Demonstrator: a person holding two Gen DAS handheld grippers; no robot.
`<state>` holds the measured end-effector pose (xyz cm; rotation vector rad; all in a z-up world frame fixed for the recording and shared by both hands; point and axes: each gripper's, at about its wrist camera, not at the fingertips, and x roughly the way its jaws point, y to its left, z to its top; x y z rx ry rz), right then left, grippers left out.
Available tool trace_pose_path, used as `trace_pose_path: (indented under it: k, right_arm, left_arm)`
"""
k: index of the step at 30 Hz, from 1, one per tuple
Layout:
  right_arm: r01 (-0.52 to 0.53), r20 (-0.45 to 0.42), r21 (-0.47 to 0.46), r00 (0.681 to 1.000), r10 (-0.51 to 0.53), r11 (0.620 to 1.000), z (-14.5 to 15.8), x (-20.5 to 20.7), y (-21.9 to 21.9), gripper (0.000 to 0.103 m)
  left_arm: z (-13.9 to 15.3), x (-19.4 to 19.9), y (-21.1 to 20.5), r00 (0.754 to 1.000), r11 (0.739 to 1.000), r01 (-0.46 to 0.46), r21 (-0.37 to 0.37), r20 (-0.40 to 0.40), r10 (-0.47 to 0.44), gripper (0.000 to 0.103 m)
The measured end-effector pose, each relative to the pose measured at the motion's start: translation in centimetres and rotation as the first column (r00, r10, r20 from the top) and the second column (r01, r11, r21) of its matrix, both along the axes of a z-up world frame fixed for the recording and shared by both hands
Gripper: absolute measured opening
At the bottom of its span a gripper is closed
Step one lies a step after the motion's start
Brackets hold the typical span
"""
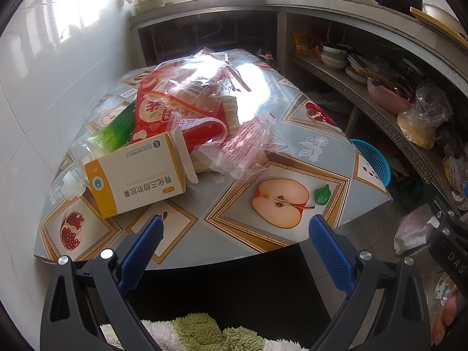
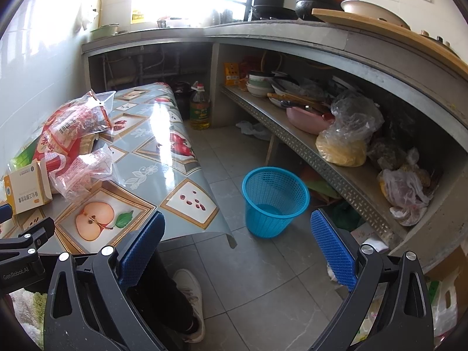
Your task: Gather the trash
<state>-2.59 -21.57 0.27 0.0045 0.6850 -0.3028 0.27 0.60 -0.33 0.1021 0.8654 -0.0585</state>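
Crumpled wrappers point(image 1: 201, 108), white-yellow medicine box point(image 1: 137, 172) — both grippers point(image 1: 235, 231) point(image 2: 237, 228) wide apart, empty

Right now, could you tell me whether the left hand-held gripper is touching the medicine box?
Apart. The left wrist view shows the open left hand-held gripper short of the medicine box, with bare tablecloth between.

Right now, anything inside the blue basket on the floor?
The blue basket looks empty: the right wrist view shows bare mesh walls and its bottom. The near inside wall is hidden by the rim. The trash pile, including the medicine box, is on the table.
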Motion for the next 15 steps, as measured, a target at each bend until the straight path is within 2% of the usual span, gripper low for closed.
trace_pose_path:
  k: [15]
  right_arm:
    - [-0.001, 0.000, 0.000, 1.000, 0.001, 1.000, -0.03, -0.02, -0.11, 0.096]
  left_arm:
    - [-0.20, 0.05, 0.19, 1.000, 1.000, -0.004, 0.002, -0.004, 0.004, 0.098]
